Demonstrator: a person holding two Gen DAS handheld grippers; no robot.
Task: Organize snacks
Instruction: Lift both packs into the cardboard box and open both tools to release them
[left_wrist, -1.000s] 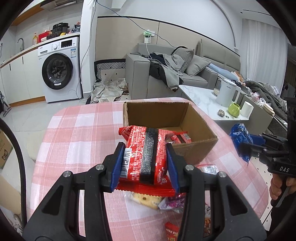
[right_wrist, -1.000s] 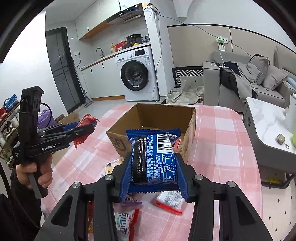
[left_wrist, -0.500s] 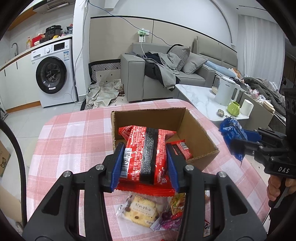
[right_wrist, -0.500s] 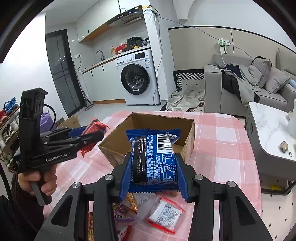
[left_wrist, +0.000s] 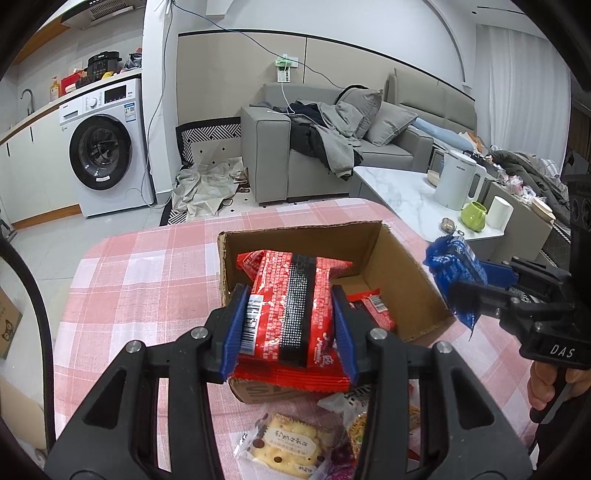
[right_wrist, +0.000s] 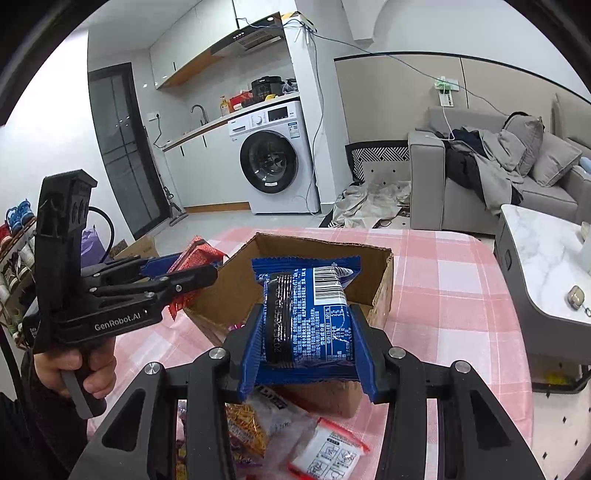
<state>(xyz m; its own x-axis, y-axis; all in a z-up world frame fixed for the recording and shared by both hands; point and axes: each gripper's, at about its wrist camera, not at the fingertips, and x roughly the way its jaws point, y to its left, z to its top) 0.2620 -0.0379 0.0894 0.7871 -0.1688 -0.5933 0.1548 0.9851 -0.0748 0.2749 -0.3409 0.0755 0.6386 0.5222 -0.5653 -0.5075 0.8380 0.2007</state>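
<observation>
Each camera sits just behind its own gripper's fingers, looking forward and slightly down, close over the cardboard box (left_wrist: 373, 254) on the checked table (left_wrist: 147, 266). Both views share the box (right_wrist: 325, 251), washing machine (left_wrist: 107, 147) and sofa (right_wrist: 461, 184). Each also catches the other gripper at its edge.

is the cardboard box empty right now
No, a red snack packet already lies on the floor of the cardboard box, seen in the left wrist view just right of the left gripper.
</observation>
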